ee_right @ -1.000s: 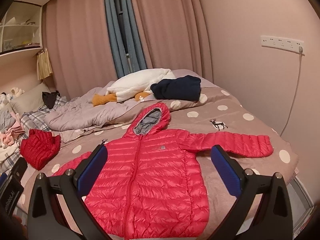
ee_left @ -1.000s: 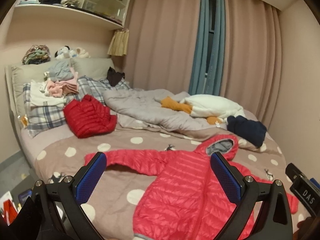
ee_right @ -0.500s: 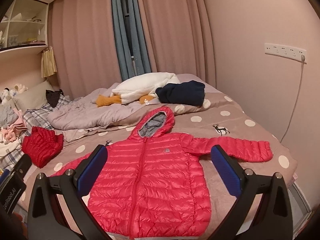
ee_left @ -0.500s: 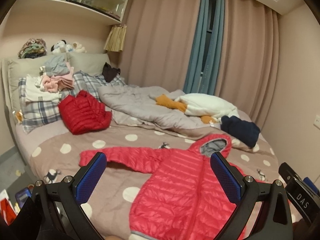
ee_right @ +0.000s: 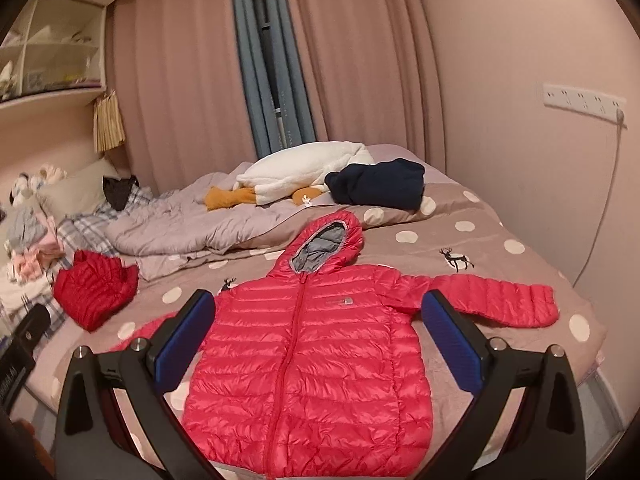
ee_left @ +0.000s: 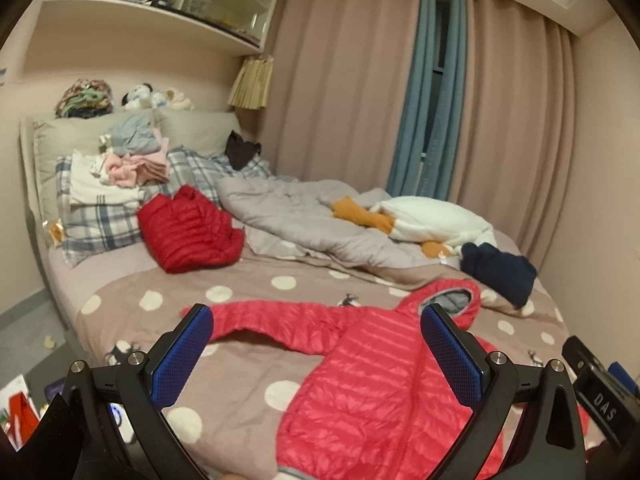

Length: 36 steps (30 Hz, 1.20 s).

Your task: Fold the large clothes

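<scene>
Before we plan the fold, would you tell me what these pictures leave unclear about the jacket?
- Red jacket: hem cut off by the right wrist view's bottom edge.
- Its far sleeve: mostly hidden behind the right tongs.
- Chest logo: too small to read.
- Left wrist view: other sleeve hidden behind left tongs.

In the left wrist view the red jacket (ee_left: 376, 396) is cut by the bottom edge, and its far sleeve is hidden behind the right finger of the left gripper (ee_left: 316, 360). In the right wrist view one sleeve goes under the left finger of the right gripper (ee_right: 318, 352). The jacket's chest logo is too small to read.
</scene>
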Available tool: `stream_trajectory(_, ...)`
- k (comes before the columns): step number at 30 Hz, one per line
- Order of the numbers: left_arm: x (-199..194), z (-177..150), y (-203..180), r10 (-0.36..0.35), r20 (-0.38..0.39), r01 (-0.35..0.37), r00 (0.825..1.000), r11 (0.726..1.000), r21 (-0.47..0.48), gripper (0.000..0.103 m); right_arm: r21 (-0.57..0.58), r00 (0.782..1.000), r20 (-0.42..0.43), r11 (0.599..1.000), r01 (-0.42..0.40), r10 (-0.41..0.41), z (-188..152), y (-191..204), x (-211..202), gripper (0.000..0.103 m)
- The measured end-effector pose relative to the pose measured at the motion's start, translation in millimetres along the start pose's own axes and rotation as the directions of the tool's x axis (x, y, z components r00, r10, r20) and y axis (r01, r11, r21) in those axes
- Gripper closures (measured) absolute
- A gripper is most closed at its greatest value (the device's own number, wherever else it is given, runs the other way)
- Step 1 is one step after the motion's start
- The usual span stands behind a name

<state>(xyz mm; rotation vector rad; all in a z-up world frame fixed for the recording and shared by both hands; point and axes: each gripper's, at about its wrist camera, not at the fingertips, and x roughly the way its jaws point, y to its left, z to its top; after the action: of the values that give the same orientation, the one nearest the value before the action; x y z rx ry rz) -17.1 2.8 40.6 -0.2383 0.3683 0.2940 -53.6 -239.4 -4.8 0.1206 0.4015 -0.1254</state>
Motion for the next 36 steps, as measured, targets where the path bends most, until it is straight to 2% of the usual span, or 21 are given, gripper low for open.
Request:
stream_trajectory(3,-0.1,0.1,2.5,0.002,-0.005,-0.002,1.000,1.000,0.007,0.001,-0.016,1.000,0.008,1.000,0.008,-0.008,-1.5,3.8,-2.9,0.000)
stream_trajectory(8,-4.2,-0.2,7.8,-0.010,-0.016,0.010,1.000,1.000,-0.020,0.001,-0.006,1.000,0.005,1.000,-0.027,0.027,-0.8,6.4,-7.2,0.000)
stream_trajectory(20,-18.7,1.7,16.3,0.016,0.011,-0.016,1.000,0.999,-0.033,0.001,-0.003,0.998,0.022,0.999,-0.053,0.053,-1.6,12.7,-18.3,0.000)
stream_trajectory(30,-28.9,6.1,11.2,-0.051,0.038,0.052,0.998,0.998,-0.024,0.001,0.007,0.998,0.039,0.999,-0.045,0.045,-2.0,8.2,-28.7,0.000)
stream_trajectory(36,-32.2,5.5,3.5,-0.052,0.051,0.052,0.997,0.999,0.012,0.001,0.041,0.999,0.044,0.999,-0.029,0.028,-0.7,-1.8,-33.1,0.000)
